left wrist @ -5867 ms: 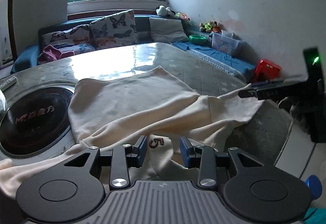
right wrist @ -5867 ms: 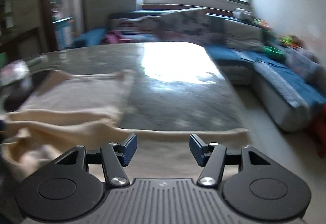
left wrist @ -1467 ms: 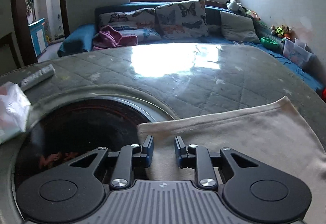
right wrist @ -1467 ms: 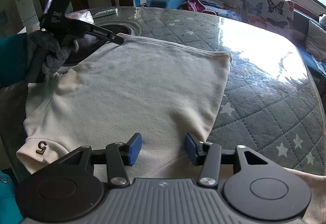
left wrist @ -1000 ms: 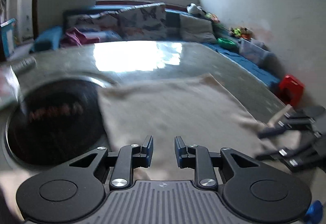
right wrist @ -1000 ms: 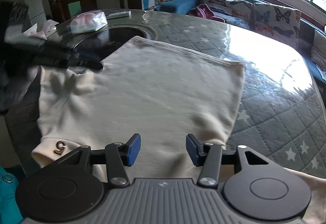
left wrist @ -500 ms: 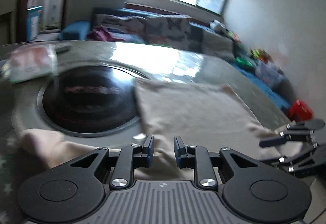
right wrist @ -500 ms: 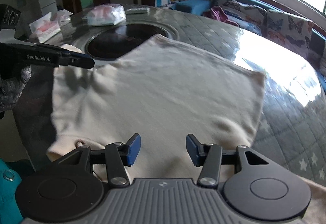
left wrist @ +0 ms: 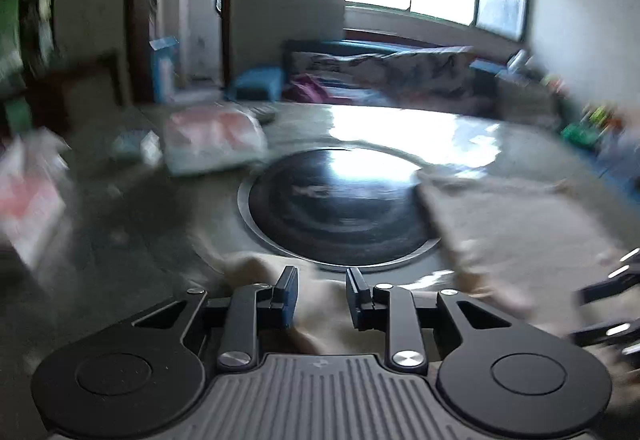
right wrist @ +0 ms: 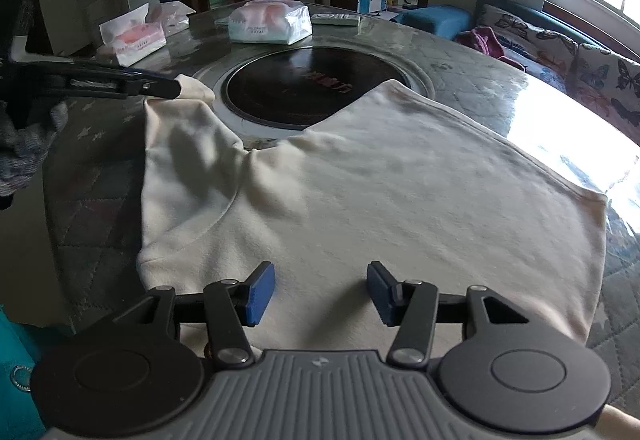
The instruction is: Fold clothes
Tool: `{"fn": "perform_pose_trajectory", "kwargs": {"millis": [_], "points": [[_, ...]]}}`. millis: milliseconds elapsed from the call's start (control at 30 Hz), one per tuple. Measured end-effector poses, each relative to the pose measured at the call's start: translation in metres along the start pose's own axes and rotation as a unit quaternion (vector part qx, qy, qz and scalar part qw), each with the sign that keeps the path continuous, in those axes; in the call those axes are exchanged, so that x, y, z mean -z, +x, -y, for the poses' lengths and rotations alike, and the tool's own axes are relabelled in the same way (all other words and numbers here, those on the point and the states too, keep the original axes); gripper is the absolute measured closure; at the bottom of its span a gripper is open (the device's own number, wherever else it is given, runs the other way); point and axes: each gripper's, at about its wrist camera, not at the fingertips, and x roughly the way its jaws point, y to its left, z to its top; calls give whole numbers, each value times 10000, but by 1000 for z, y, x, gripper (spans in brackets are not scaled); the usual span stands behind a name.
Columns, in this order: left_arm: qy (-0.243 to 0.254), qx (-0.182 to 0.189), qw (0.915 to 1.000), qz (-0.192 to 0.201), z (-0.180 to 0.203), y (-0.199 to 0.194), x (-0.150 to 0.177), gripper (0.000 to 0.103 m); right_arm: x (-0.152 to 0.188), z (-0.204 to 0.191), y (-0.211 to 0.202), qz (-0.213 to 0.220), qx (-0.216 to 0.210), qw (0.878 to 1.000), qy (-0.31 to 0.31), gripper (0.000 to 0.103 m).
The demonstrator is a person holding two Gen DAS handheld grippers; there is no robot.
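Observation:
A cream shirt (right wrist: 380,180) lies spread flat on the round quilted table (right wrist: 472,68). Its left sleeve (right wrist: 180,144) stretches out toward the table's left edge. My left gripper (right wrist: 174,90), held by a gloved hand (right wrist: 24,144), has its tip at the sleeve's cuff (right wrist: 196,86). In the blurred left wrist view the left gripper (left wrist: 320,296) shows a narrow gap between its fingers, with the sleeve (left wrist: 256,268) beneath and between them. My right gripper (right wrist: 320,292) stands wide open just above the shirt's near edge, with nothing held.
A black round hob (right wrist: 308,88) is set into the table beside the shirt. Behind it lie a tissue pack (right wrist: 272,22), a tissue box (right wrist: 132,34) and a remote (right wrist: 336,18). A sofa with cushions (right wrist: 560,40) runs along the window wall.
My left gripper has swung from the shirt's far hem corner back to the left sleeve cuff. The right gripper has stayed open over the near edge, turning leftward.

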Motion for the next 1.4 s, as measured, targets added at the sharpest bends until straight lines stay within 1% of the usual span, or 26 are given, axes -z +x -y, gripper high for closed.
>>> {"fn": "perform_pose_trajectory", "kwargs": {"millis": [33, 100, 133, 233, 267, 300, 333, 367, 400, 467, 533, 600, 633, 700, 733, 800, 967, 1000, 1033, 1167, 1400], "points": [[71, -160, 9998, -28, 0, 3, 1, 74, 0, 0, 0, -3, -1, 10000, 5, 50], [48, -343, 9994, -101, -7, 6, 5, 74, 0, 0, 0, -8, -5, 10000, 16, 50], [108, -579, 9982, -128, -10, 6, 9, 72, 0, 1, 0, -11, -8, 10000, 22, 50], [-165, -1283, 9907, -421, -31, 13, 19, 73, 0, 0, 1, -19, -13, 10000, -5, 49], [-448, -1431, 9872, -543, -43, 14, 22, 73, 0, 0, 1, -19, -16, 10000, -12, 49], [-703, -1487, 9849, -547, -52, 12, 23, 75, 0, 0, 1, -19, -20, 10000, -18, 49], [-821, -1376, 9863, -403, -56, 5, 22, 76, 0, 1, 1, -18, -23, 10000, -14, 49], [-904, -1263, 9875, -262, -58, -1, 21, 74, 0, 1, 1, -16, -27, 10000, -10, 49], [-779, -1149, 9902, -144, -52, -4, 17, 73, 0, 1, 1, -17, -26, 10000, -16, 49], [-528, -918, 9943, 92, -41, -10, 10, 62, -1, 0, 2, -19, -24, 10000, -29, 48], [-286, -704, 9966, 307, -30, -14, 3, 61, -1, 0, 2, -18, -23, 10000, -27, 48], [-183, -747, 9967, 241, -23, -4, 2, 61, -1, 0, 3, -19, -20, 10000, -27, 47], [-148, -763, 9968, 201, -20, 1, 1, 59, -1, 0, 3, -19, -19, 10000, -27, 46], [-299, -700, 9971, 11, -21, 12, 2, 58, -1, -1, 3, -21, -17, 10000, -26, 45], [-376, -610, 9974, -49, -22, 15, 3, 58, -1, -1, 3, -21, -16, 10000, -26, 45], [-411, -319, 9986, -20, -17, 15, 6, 58, -1, -1, 4, -23, -13, 10000, -26, 44], [-121, 411, 9990, -119, 14, 21, 12, 59, -1, -2, 4, -26, -7, 10000, -26, 42], [-79, 468, 9988, -127, 19, 23, 14, 59, -2, -3, 4, -26, -6, 10000, -25, 42], [-20, 490, 9987, -151, 24, 27, 16, 59, -2, -3, 5, -27, -5, 10000, -25, 42], [156, 79, 9998, -134, 24, 34, 21, 58, -3, -5, 5, -18, -9, 10000, -49, 41], [-333, -496, 9980, -221, -15, 26, 20, 58, -14, -13, 7, 60, -62, 9997, -227, 41]]}}
